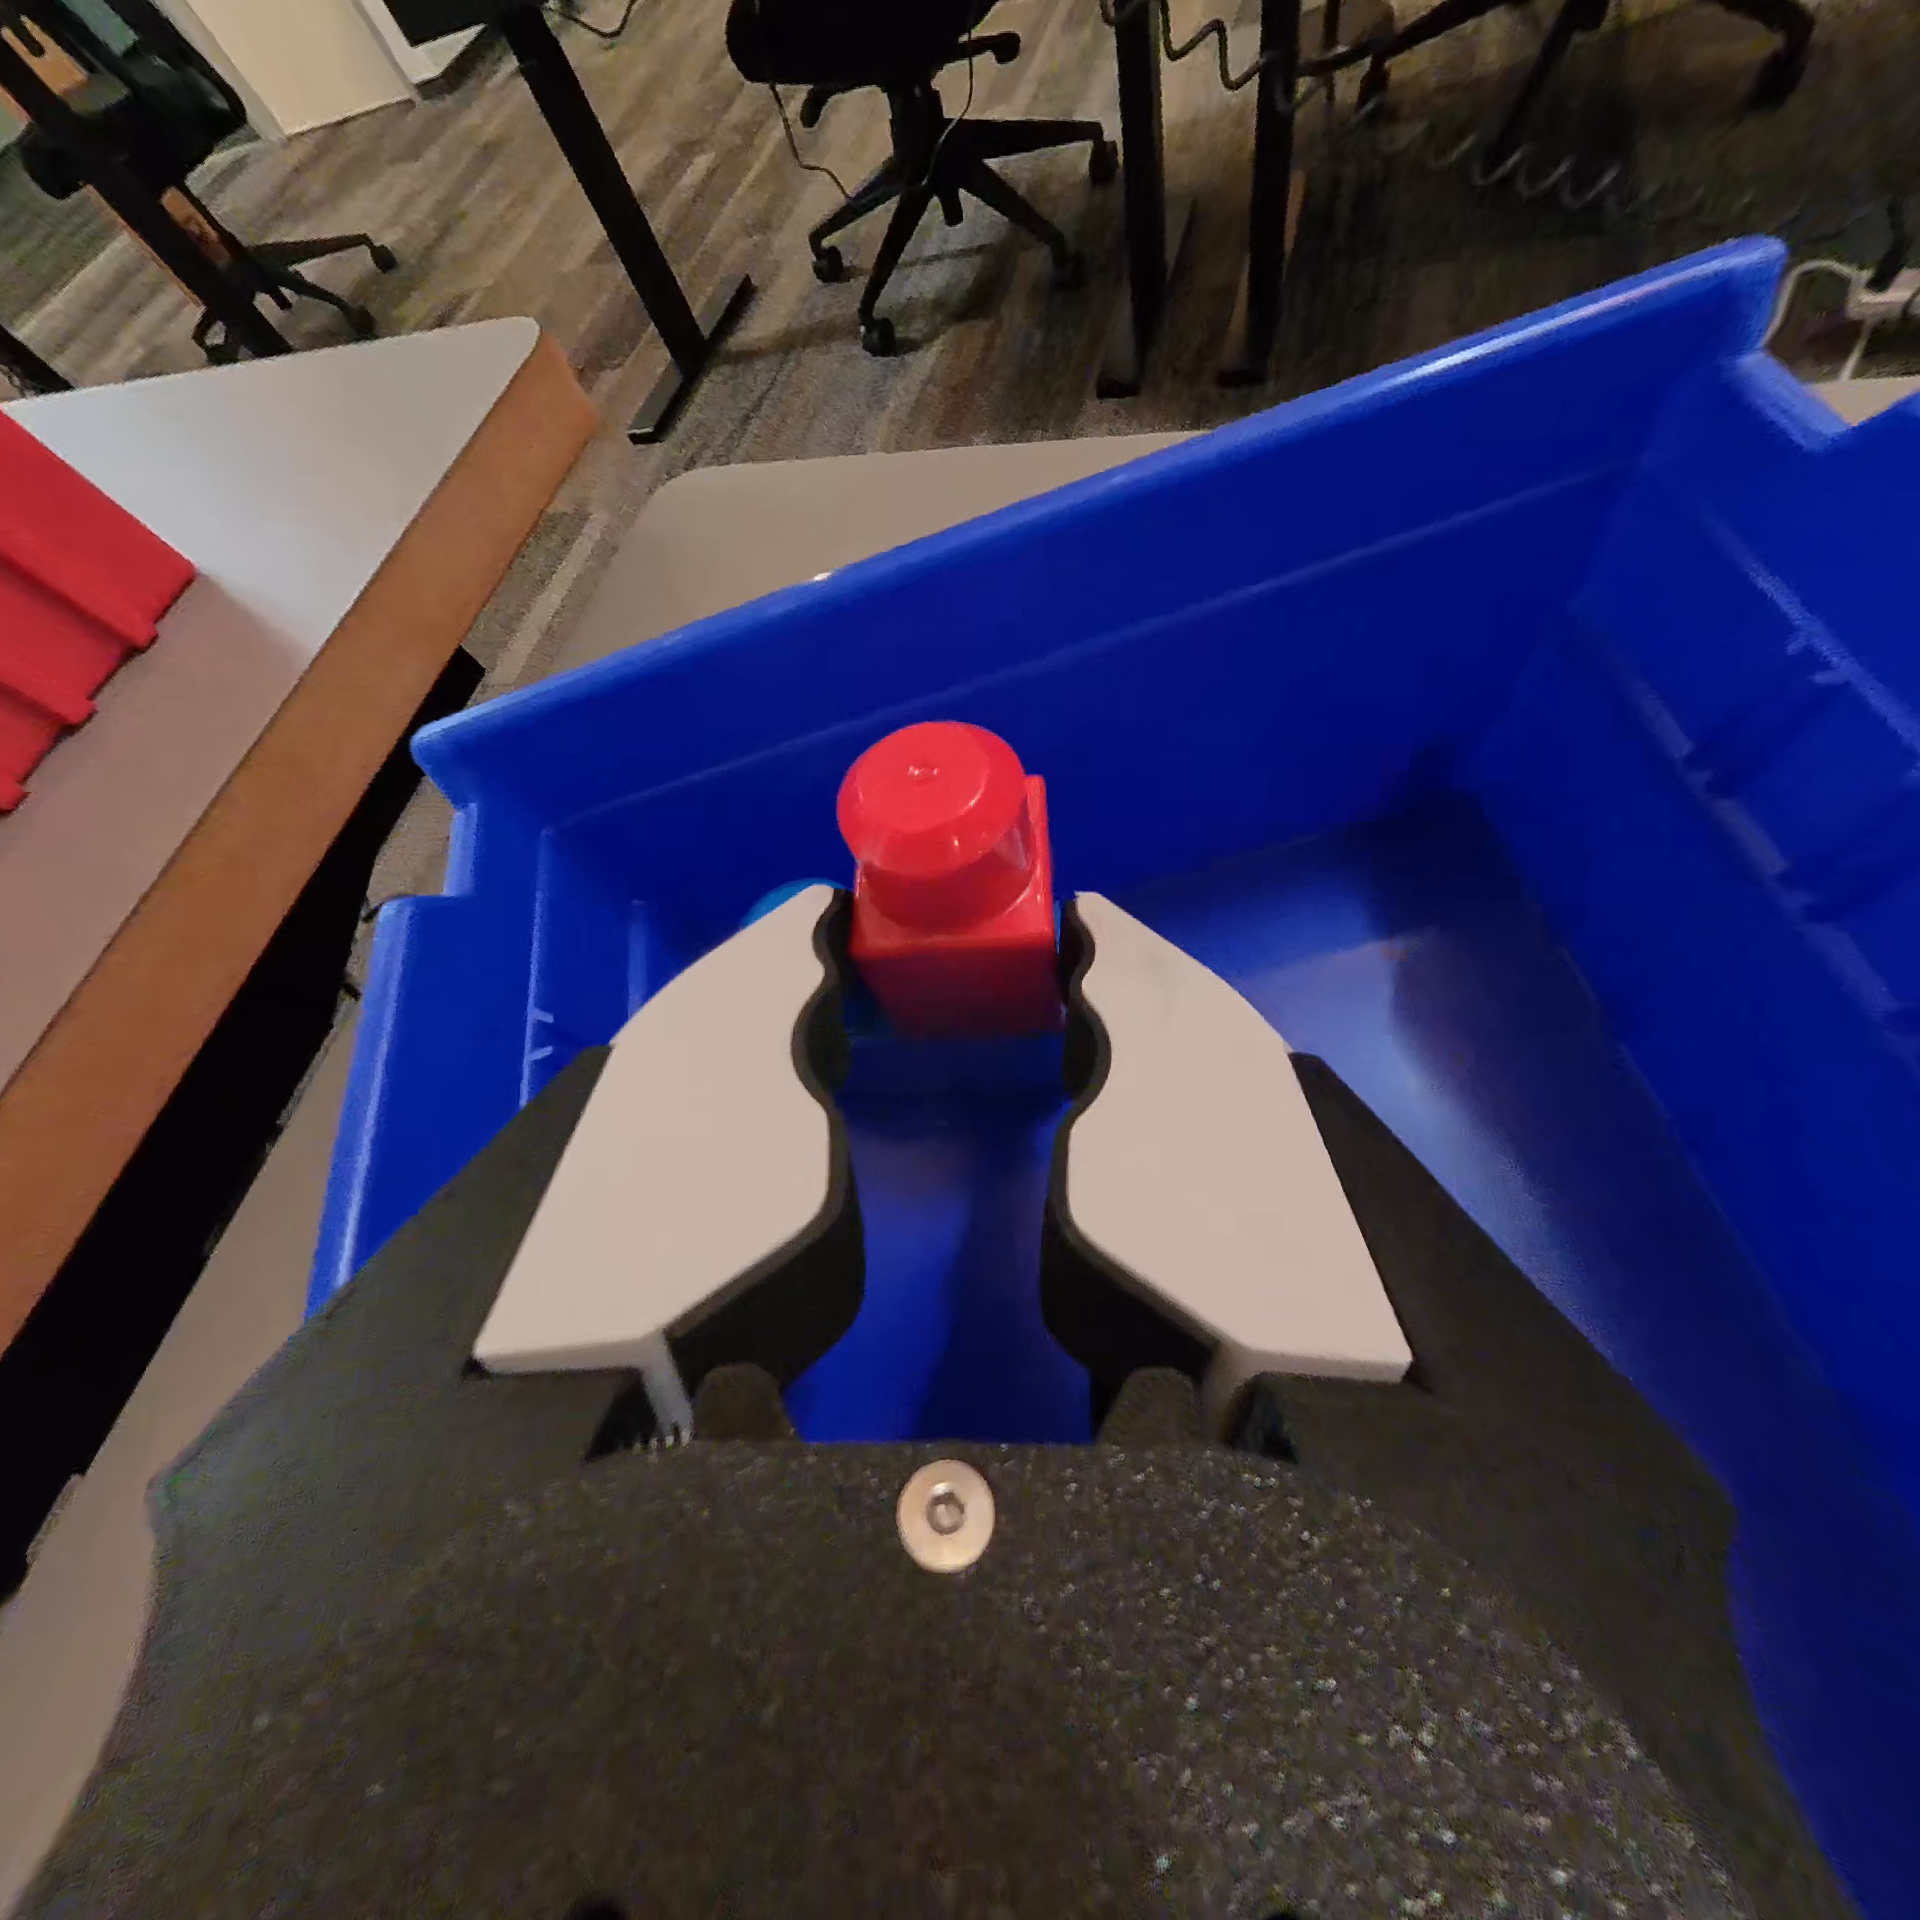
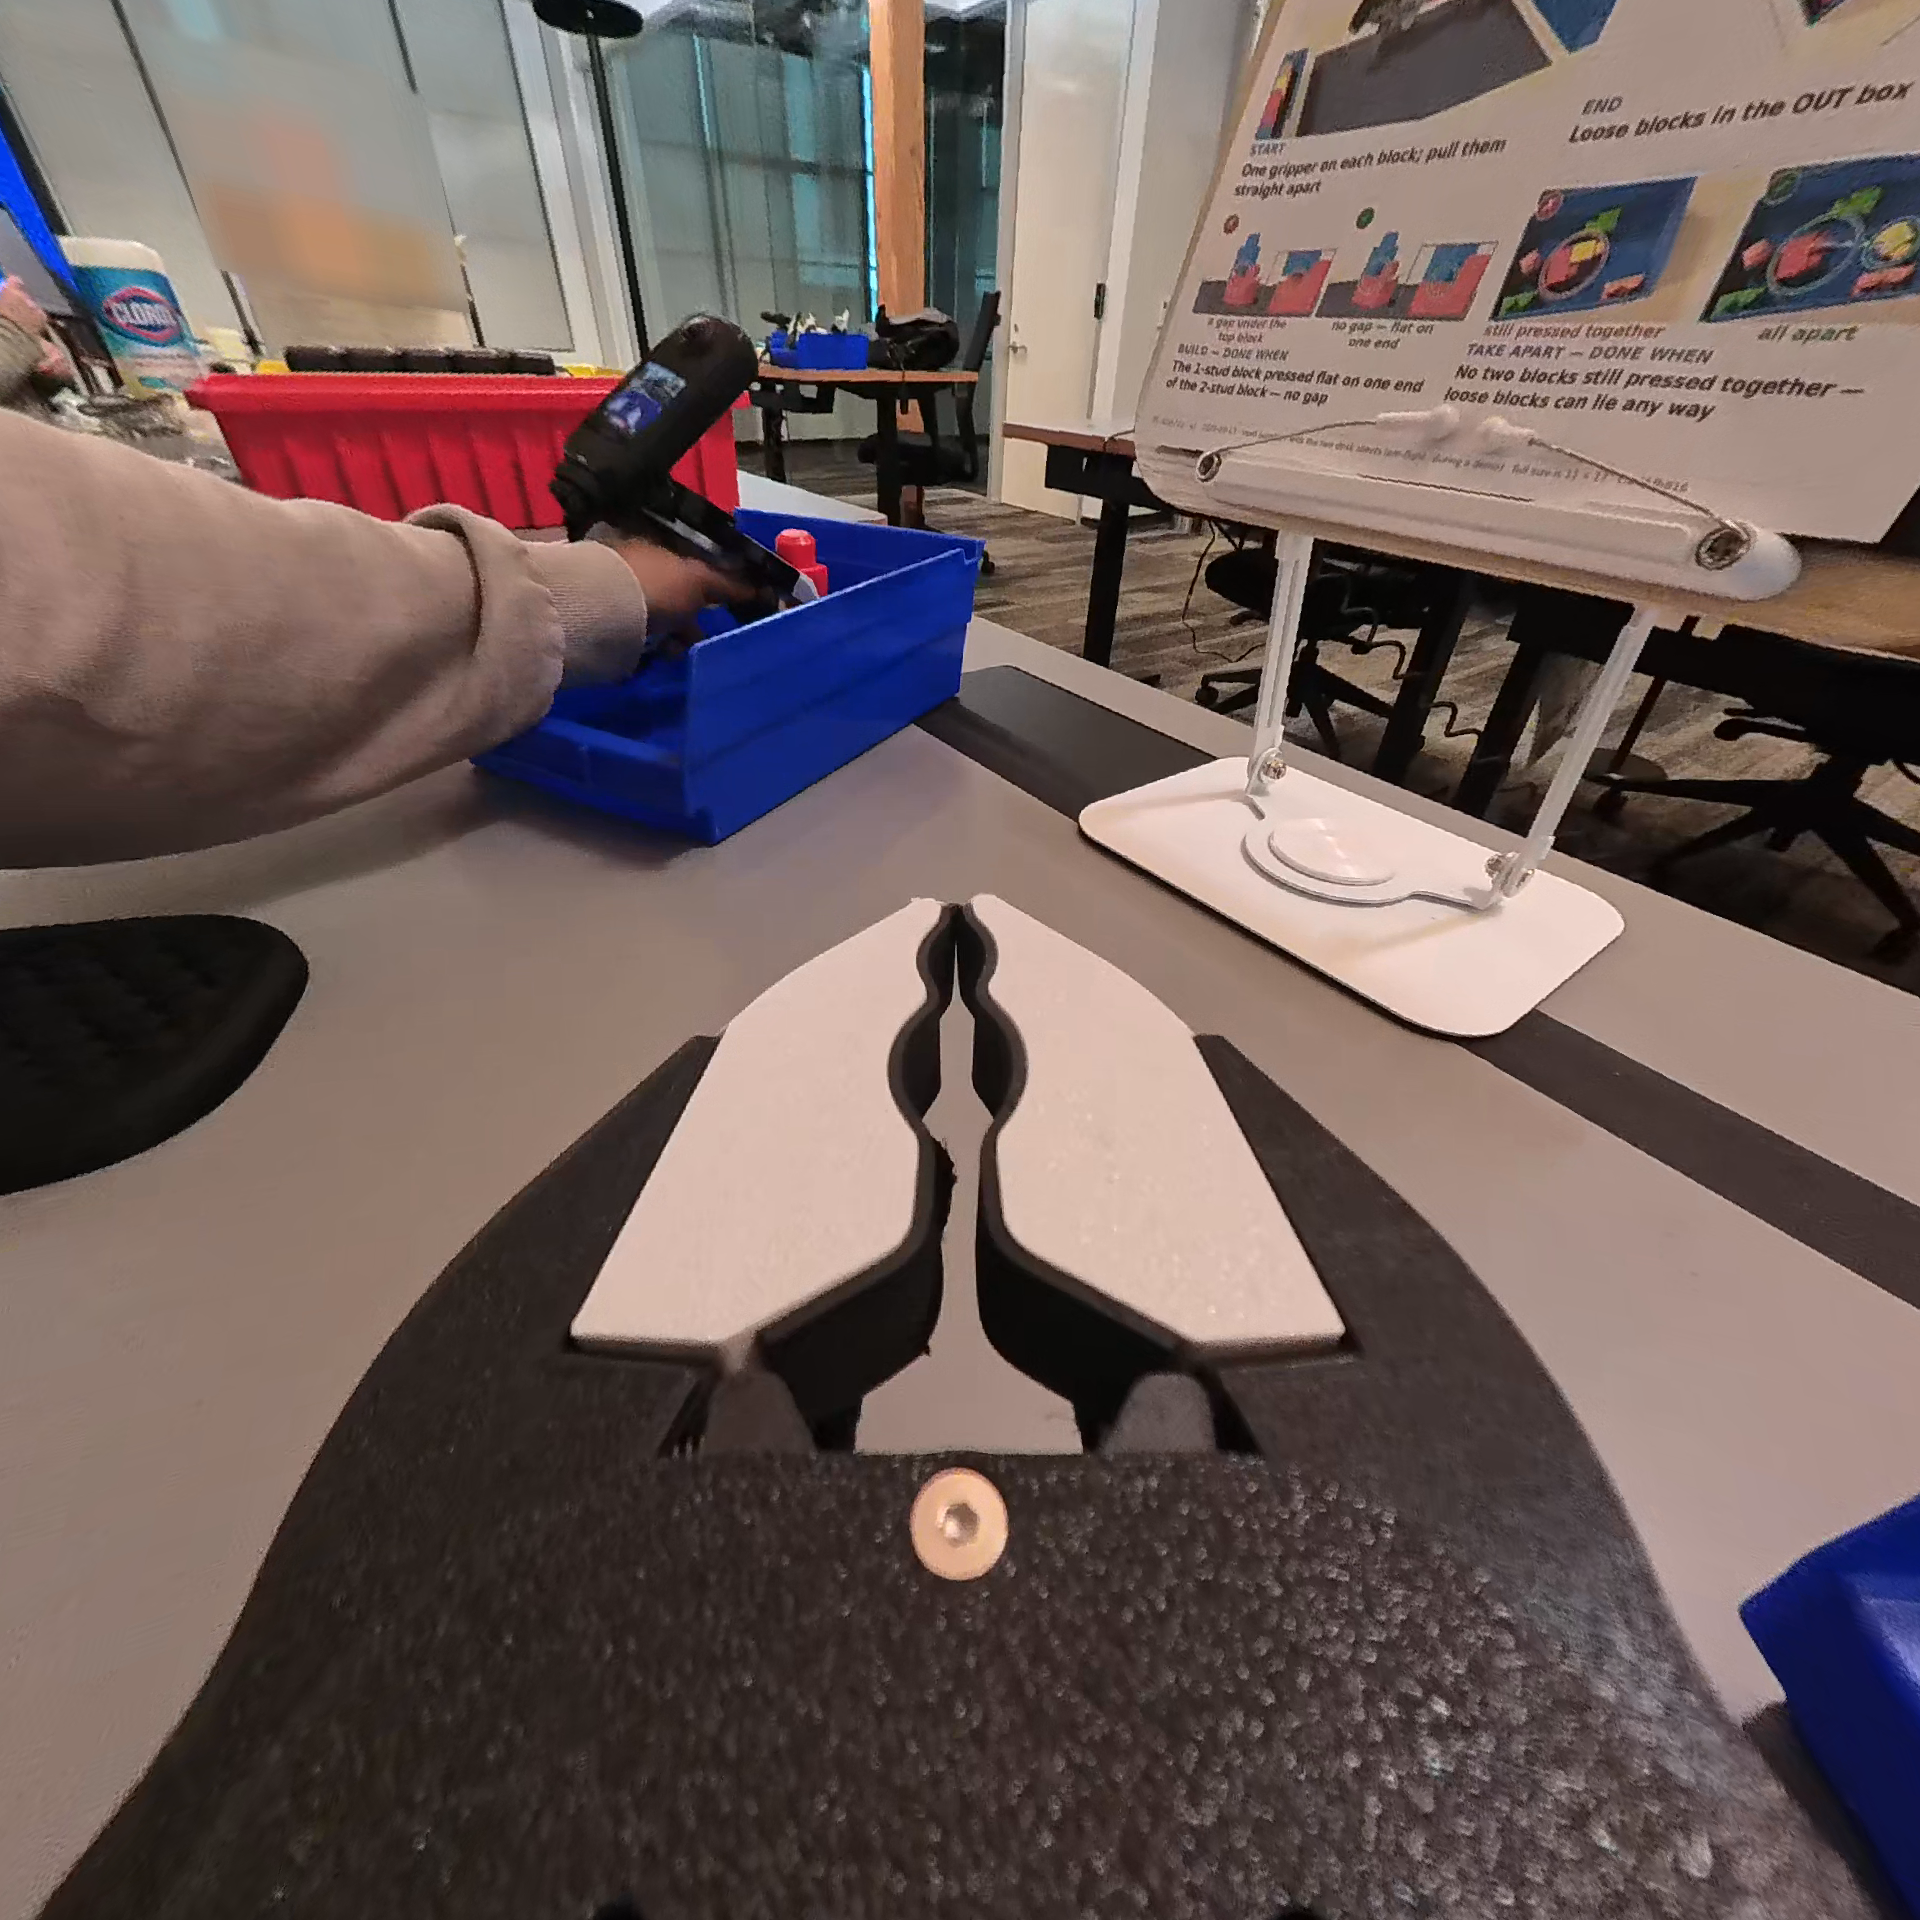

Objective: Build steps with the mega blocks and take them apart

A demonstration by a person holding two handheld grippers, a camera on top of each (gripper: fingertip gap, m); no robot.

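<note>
Left tool (image 1: 951, 961) clamped on red block (image 1: 940, 894) inside blue bin (image 1: 1195, 623)

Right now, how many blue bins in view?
2. One blue bin on the table's far left, where the left gripper grips a red block; another bin's corner near right.
</note>
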